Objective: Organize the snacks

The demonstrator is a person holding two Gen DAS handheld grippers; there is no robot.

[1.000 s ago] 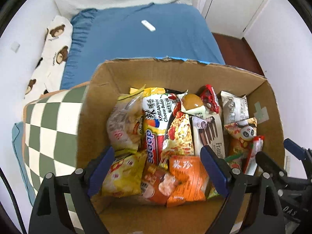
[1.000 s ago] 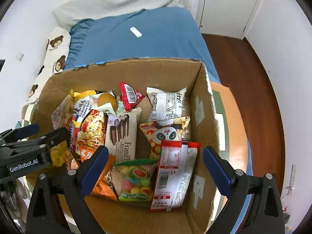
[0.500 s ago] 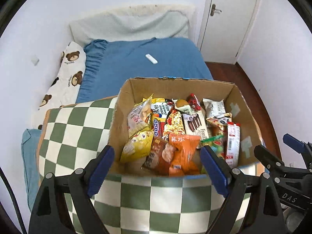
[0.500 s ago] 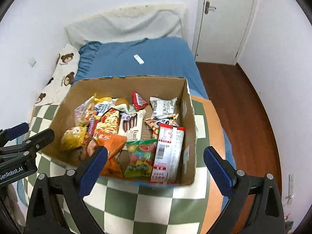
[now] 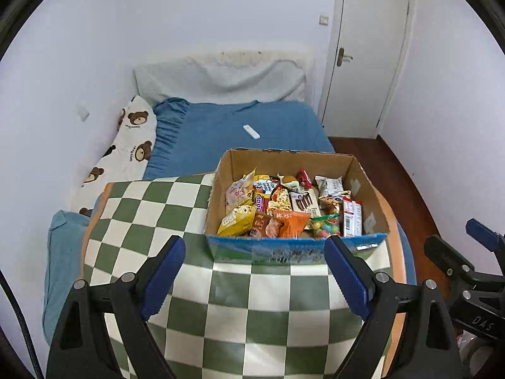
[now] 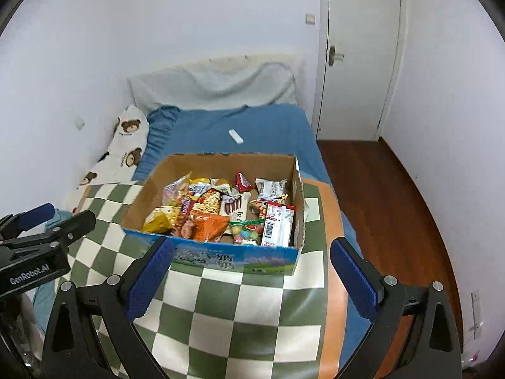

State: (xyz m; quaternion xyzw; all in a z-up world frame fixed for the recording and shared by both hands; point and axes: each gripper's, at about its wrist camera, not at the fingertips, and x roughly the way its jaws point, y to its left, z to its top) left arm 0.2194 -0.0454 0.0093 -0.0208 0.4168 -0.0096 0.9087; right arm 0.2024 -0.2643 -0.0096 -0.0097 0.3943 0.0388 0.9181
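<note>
While both tools hang back over the checkered blanket [image 5: 151, 214], the left hand-held gripper [image 5: 255, 274] sits with jaws wide apart, nothing between them. Bare blanket stretches left of the cardboard box [image 6: 240, 257], which stands near the blanket's far right edge, packed with snacks [image 5: 284, 208]. Beside it, the right hand-held gripper [image 6: 249, 279] is spread open too, just short of the box's blue front wall. Right of the bed, wooden floor [image 6: 388, 195] lies open.

Checkered mat [image 5: 252, 300] on bed [image 5: 252, 120]; box [image 5: 284, 252] atop mat.
</note>
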